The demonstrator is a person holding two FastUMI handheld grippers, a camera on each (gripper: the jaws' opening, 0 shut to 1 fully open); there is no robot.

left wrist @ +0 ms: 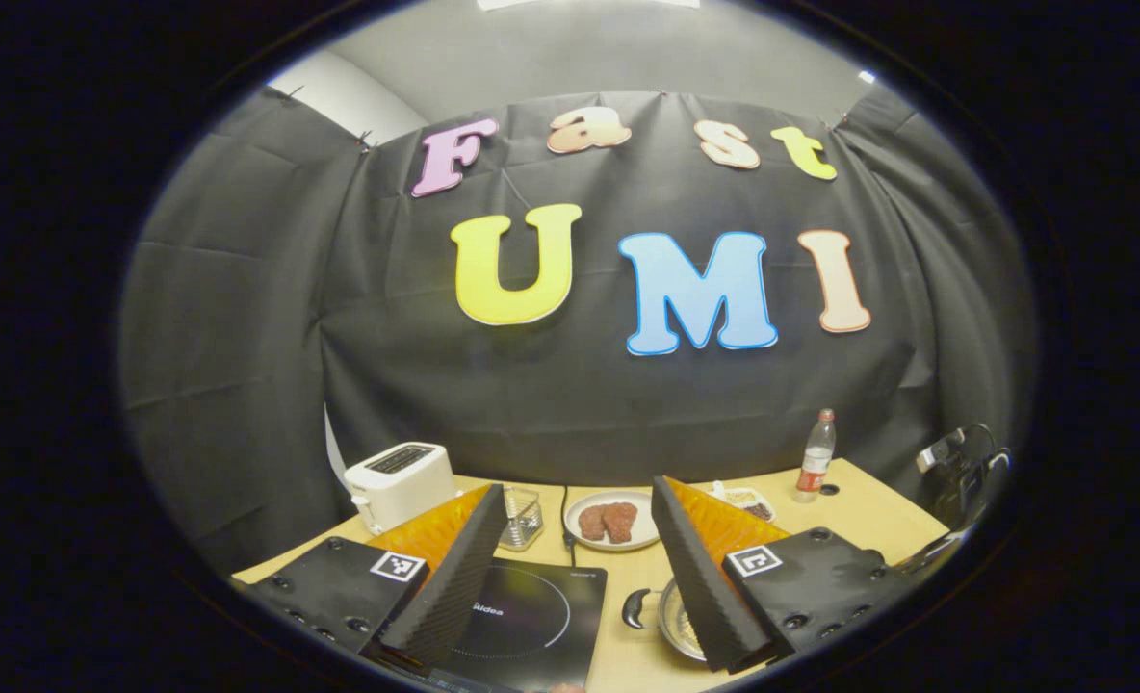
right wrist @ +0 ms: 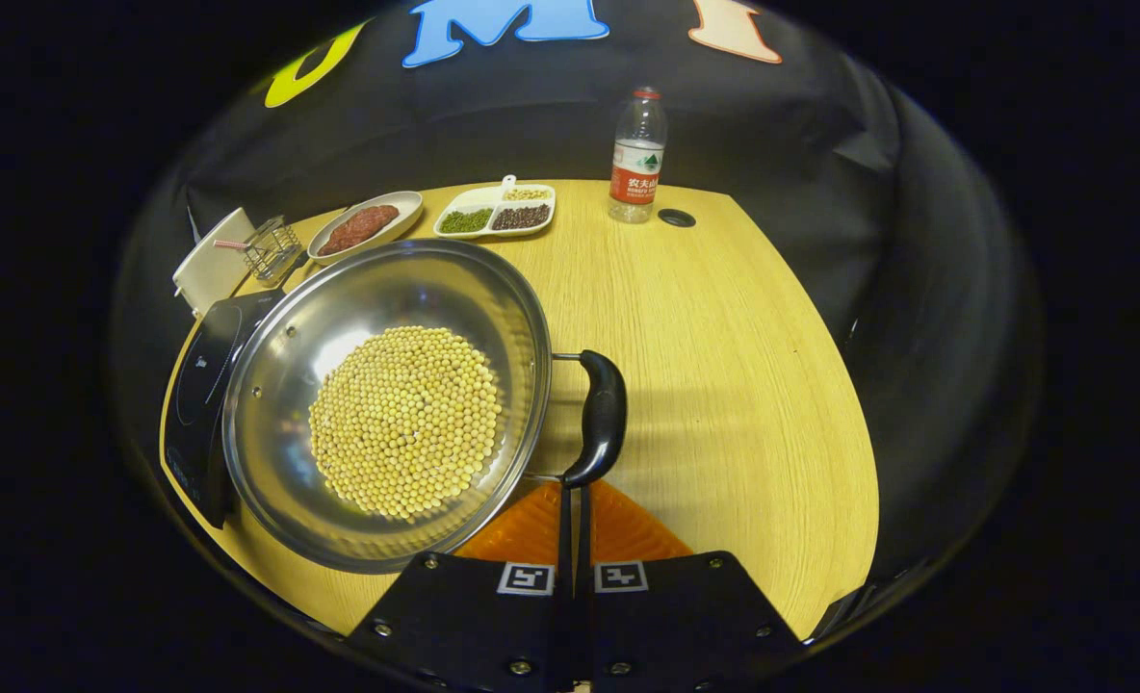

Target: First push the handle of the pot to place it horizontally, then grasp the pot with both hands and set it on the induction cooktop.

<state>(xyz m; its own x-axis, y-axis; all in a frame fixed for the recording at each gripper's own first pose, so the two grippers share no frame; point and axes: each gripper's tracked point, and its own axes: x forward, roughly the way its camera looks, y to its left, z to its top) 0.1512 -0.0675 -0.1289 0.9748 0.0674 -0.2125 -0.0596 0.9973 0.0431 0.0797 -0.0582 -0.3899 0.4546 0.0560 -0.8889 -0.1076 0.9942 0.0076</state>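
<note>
While right tongs [right wrist: 575, 500] sit closed just below pot [right wrist: 387, 399] handle [right wrist: 601, 416], left tongs [left wrist: 580, 577] wide.

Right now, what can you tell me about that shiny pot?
The pot is a wide, shallow pan of shiny metal, upright on the wooden table, its left edge over the induction cooktop. A round heap of pale yellow beans lies inside. A dark curved handle sits on its right side, with the right gripper just below it, jaws closed.
</note>
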